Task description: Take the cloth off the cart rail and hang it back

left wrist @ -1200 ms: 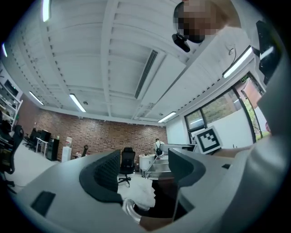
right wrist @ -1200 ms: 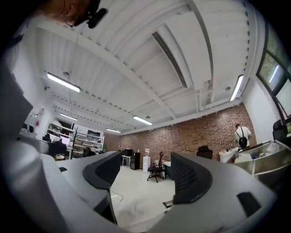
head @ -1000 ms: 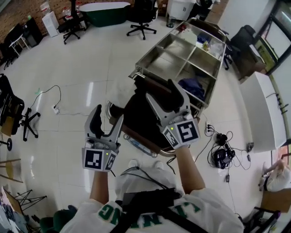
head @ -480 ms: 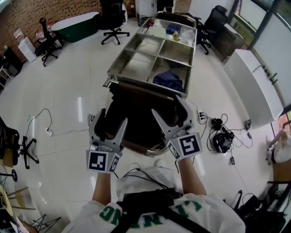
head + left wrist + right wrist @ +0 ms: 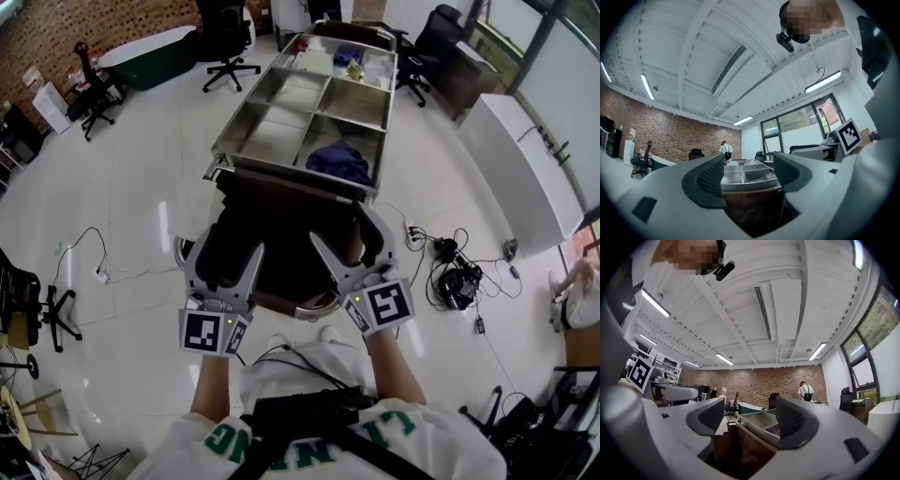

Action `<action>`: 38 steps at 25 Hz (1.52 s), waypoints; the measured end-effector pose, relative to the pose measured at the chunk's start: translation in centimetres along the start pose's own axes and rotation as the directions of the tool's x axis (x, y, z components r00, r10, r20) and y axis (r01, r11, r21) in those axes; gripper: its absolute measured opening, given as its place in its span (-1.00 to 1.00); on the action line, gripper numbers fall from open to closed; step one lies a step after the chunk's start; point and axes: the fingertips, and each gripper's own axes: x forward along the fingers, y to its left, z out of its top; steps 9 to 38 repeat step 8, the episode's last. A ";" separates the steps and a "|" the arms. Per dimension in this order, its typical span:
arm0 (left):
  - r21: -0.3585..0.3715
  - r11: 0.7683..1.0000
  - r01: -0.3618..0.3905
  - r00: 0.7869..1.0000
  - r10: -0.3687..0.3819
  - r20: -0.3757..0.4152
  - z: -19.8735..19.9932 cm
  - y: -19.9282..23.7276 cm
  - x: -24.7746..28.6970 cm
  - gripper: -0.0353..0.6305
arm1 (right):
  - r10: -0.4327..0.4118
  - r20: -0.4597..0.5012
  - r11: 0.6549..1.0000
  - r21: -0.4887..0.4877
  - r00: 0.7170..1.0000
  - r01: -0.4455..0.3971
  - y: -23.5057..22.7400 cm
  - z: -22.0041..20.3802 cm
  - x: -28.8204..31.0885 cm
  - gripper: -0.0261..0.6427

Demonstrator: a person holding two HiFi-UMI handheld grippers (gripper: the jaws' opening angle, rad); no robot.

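**Squared up to the cart, cloth on the rail, both grippers empty**

In the past second the person has swung round. The steel cart [image 5: 230,131], which sat off at an angle to their right, now stands straight ahead. The left gripper [image 5: 228,244] and right gripper [image 5: 345,230] have settled side by side in front of its near end.

The dark brown cloth [image 5: 281,234] hung draped over the cart rail [image 5: 291,183] throughout, and hangs there now. Each gripper's own view shows its jaws standing wide apart. Nothing sits between the pads, and the cloth [image 5: 750,206] is only a dark sheet beyond the gap.

That picture fits two stages equally well: hands lined up to lift the cloth off, or hands just drawn clear after draping it back. I couldn't say which.

Nothing lies between the jaws and the cloth. A blue cloth [image 5: 339,161] is bunched in the nearest right compartment, well apart from the rail and easy to mistake for the one wanted. A tangle of cables [image 5: 450,281] lies on the floor to the right, a white cabinet [image 5: 525,169] stands beyond it, and office chairs [image 5: 230,37] stand farther off.
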 end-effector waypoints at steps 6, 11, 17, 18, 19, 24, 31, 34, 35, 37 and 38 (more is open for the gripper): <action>-0.002 1.000 -0.010 1.000 0.010 -0.005 -0.1 -0.2 -0.3 0.10 | 0.021 -0.001 1.000 -0.001 1.000 -0.021 0.5 0.0 -0.2 0.17; -0.003 1.000 -0.013 1.000 0.013 -0.008 -0.3 -0.3 -0.4 0.10 | 0.026 -0.004 1.000 0.001 1.000 -0.026 0.7 -0.2 -0.3 0.17; -0.003 1.000 -0.013 1.000 0.013 -0.008 -0.3 -0.3 -0.4 0.10 | 0.026 -0.004 1.000 0.001 1.000 -0.026 0.7 -0.2 -0.3 0.17; -0.003 1.000 -0.013 1.000 0.013 -0.008 -0.3 -0.3 -0.4 0.10 | 0.026 -0.004 1.000 0.001 1.000 -0.026 0.7 -0.2 -0.3 0.17; -0.003 1.000 -0.013 1.000 0.013 -0.008 -0.3 -0.3 -0.4 0.10 | 0.026 -0.004 1.000 0.001 1.000 -0.026 0.7 -0.2 -0.3 0.17; -0.003 1.000 -0.013 1.000 0.013 -0.008 -0.3 -0.3 -0.4 0.10 | 0.026 -0.004 1.000 0.001 1.000 -0.026 0.7 -0.2 -0.3 0.17; -0.003 1.000 -0.013 1.000 0.013 -0.008 -0.3 -0.3 -0.4 0.10 | 0.026 -0.004 1.000 0.001 1.000 -0.026 0.7 -0.2 -0.3 0.17; -0.003 1.000 -0.013 1.000 0.013 -0.008 -0.3 -0.3 -0.4 0.10 | 0.026 -0.004 1.000 0.001 1.000 -0.026 0.7 -0.2 -0.3 0.17; -0.003 1.000 -0.013 1.000 0.013 -0.008 -0.3 -0.3 -0.4 0.10 | 0.026 -0.004 1.000 0.001 1.000 -0.026 0.7 -0.2 -0.3 0.17; -0.003 1.000 -0.013 1.000 0.013 -0.008 -0.3 -0.3 -0.4 0.10 | 0.026 -0.004 1.000 0.001 1.000 -0.026 0.7 -0.2 -0.3 0.17; -0.003 1.000 -0.013 1.000 0.013 -0.008 -0.3 -0.3 -0.4 0.10 | 0.026 -0.004 1.000 0.001 1.000 -0.026 0.7 -0.2 -0.3 0.17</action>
